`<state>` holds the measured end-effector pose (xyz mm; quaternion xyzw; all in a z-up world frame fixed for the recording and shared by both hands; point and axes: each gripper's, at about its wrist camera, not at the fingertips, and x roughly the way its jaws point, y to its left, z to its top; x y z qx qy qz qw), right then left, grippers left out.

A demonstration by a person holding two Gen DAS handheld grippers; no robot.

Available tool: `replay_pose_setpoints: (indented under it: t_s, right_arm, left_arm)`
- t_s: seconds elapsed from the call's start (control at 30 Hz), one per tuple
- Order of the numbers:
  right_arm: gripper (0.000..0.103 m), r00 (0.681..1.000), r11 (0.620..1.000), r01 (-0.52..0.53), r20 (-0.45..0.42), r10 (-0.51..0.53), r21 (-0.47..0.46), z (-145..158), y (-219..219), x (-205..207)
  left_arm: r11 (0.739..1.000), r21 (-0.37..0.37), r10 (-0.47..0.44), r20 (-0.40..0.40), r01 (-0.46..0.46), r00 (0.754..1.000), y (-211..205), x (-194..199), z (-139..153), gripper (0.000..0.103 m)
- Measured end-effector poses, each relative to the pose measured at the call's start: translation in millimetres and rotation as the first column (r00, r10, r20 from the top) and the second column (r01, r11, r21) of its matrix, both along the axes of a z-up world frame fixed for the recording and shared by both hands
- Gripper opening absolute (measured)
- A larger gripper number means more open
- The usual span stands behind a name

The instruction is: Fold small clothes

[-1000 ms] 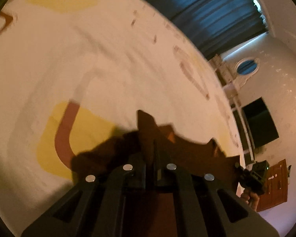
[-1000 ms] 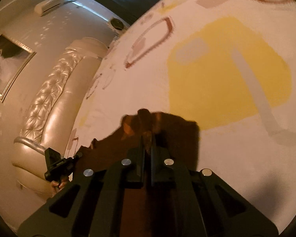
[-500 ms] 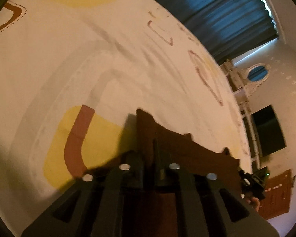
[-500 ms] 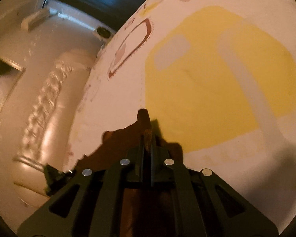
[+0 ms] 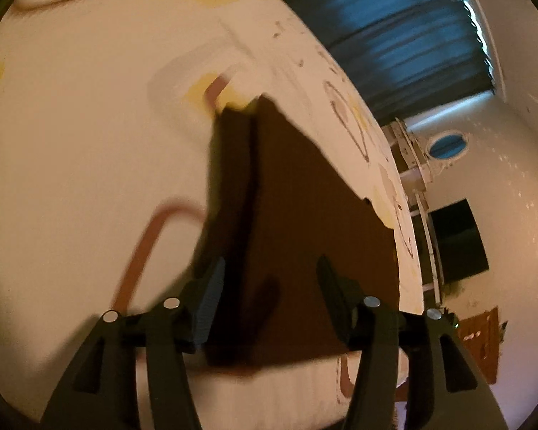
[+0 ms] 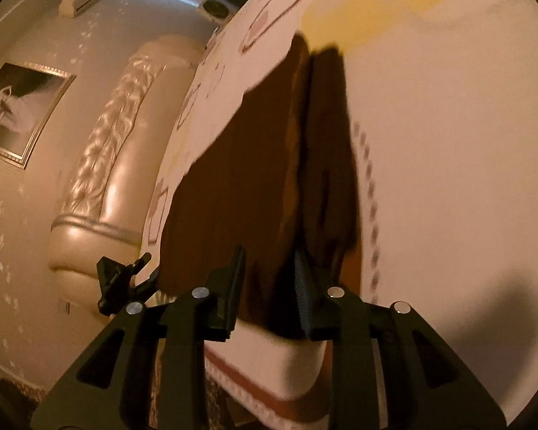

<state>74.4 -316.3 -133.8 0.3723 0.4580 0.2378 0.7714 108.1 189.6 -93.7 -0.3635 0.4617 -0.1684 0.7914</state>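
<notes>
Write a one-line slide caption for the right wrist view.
Right gripper, jaws just opening, lets go of the brown garment lying on the patterned bedspread.

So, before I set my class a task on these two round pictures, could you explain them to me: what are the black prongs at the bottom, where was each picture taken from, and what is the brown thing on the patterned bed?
A person holds a two-finger gripper in each hand, and each carries a wide-angle camera looking along its fingers. One picture comes from the left gripper, the other from the right gripper; the prongs are their fingers. A brown garment lies on a cream bedspread printed with yellow and reddish shapes. Both sets of jaws have just been opening. The cloth lies between the fingers, but the pads no longer press on it, so nothing is held. The left gripper also shows at the left edge of the right gripper's view.
</notes>
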Motion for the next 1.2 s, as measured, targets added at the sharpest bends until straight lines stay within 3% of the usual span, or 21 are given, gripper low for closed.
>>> replay_pose_setpoints:
  t_s: [0.1,0.13,0.17,0.27,0.33,0.4,0.47,0.6,0.9,1.2]
  right_arm:
    - [0.026,1.0,0.999,-0.02,0.01,0.02,-0.039,-4.0,12.0,-9.0]
    - [0.019,1.0,0.999,-0.018,0.016,0.019,-0.045,-4.9,14.3,-10.6]
    - [0.004,1.0,0.998,-0.013,0.022,0.014,-0.054,-4.6,14.9,-10.7]
    - [0.003,1.0,0.999,-0.012,0.023,0.013,-0.052,-3.4,14.7,-14.7]
    - [0.003,0.999,0.999,-0.018,0.026,0.018,-0.027,1.9,11.8,-20.6]
    - [0.003,0.999,1.0,-0.013,0.033,0.014,-0.025,6.4,5.1,-28.1]
    - [0.003,1.0,0.999,-0.006,0.022,0.007,-0.051,2.2,-1.6,-29.3]
    - [0.002,1.0,0.999,0.028,-0.01,-0.029,-0.018,-22.9,-14.4,-31.1]
    - [0.003,0.999,0.999,0.045,-0.023,-0.044,0.016,-24.6,-21.7,-35.1]
    - [0.018,0.996,0.996,0.078,-0.047,-0.076,0.047,-20.3,-28.1,-35.1]
  left_arm:
    - [1.0,0.008,0.023,-0.029,-0.023,0.999,-9.5,-14.1,-9.9,0.054]
    - [0.999,0.03,0.027,-0.018,-0.027,0.999,-12.6,-14.3,-8.9,0.054]
    - [0.997,0.067,0.03,-0.01,-0.029,0.999,-17.1,-13.1,-7.2,0.054]
    - [0.985,0.161,0.059,-0.013,-0.056,0.998,-30.1,-4.2,-3.7,0.051]
    - [0.955,0.295,0.042,-0.013,-0.036,0.999,-42.8,-0.4,-0.8,0.037]
    - [0.924,0.382,0.0,-0.002,0.001,1.0,-52.1,4.2,2.5,0.036]
    - [0.911,0.411,-0.029,-0.001,0.027,1.0,-50.9,3.0,-0.2,0.035]
    - [0.927,0.373,-0.047,-0.011,0.048,0.999,-38.9,8.1,-3.7,0.032]
    - [0.936,0.345,-0.08,-0.005,0.077,0.997,-29.0,-4.5,-4.5,0.032]
    - [0.946,0.306,-0.119,0.025,0.105,0.993,-28.7,-13.1,-1.6,0.043]
